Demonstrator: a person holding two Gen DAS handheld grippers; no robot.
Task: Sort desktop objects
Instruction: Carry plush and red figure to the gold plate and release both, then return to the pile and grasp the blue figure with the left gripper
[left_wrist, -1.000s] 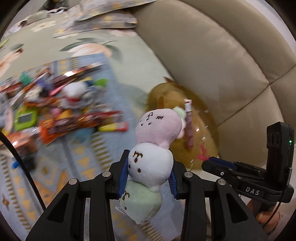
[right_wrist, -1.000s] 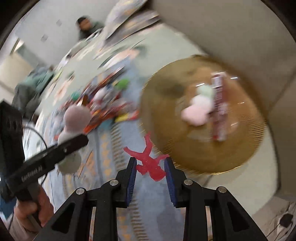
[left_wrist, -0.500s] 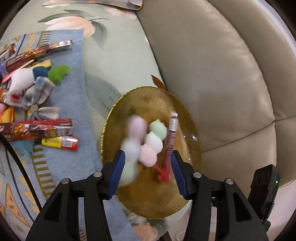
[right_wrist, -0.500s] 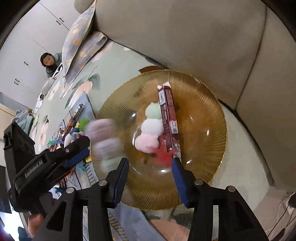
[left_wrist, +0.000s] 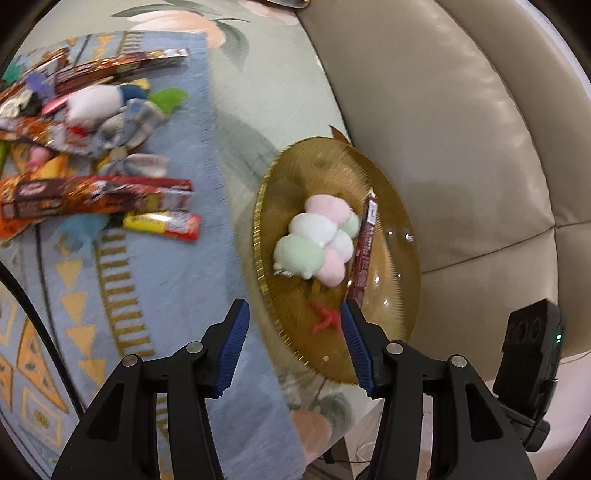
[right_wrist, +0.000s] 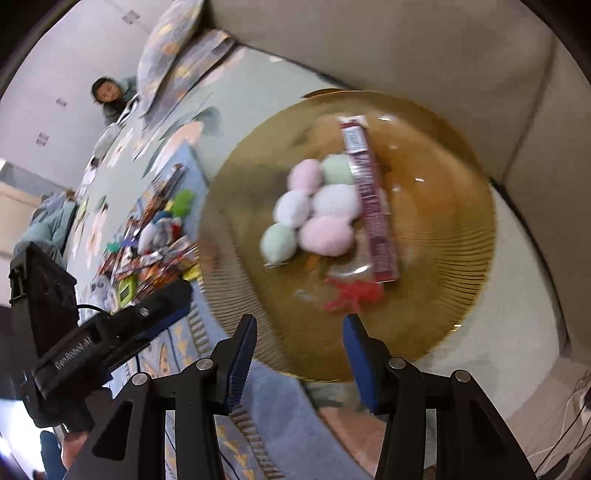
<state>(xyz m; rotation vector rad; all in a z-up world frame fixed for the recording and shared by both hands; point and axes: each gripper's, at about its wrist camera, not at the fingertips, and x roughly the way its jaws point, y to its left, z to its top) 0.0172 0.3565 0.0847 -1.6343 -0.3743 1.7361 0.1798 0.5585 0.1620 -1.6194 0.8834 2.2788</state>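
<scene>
Both grippers hanging open and empty over the plate (left_wrist: 402, 295)

The plate is sitting by the mat's edge, so a knock risks tipping it; plush (left_wrist: 317, 236), bar (right_wrist: 369, 199) and red figure (right_wrist: 351, 295) are lying on it; left gripper (left_wrist: 291, 347) and right gripper (right_wrist: 299, 350) are crowding; the pile (left_wrist: 85, 155) is waiting; writing blurred.

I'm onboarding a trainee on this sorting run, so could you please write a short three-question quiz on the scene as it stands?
1. True or false: both grippers are open and hold nothing.
2. Which lies nearest the left gripper on the gold plate? A) red figure B) snack stick C) plush dango
3. Fill in: the unsorted pile of snacks and toys lies on a ____ mat.

Key: 1 true; the right gripper is empty too. 2 A. 3 blue patterned.
</scene>
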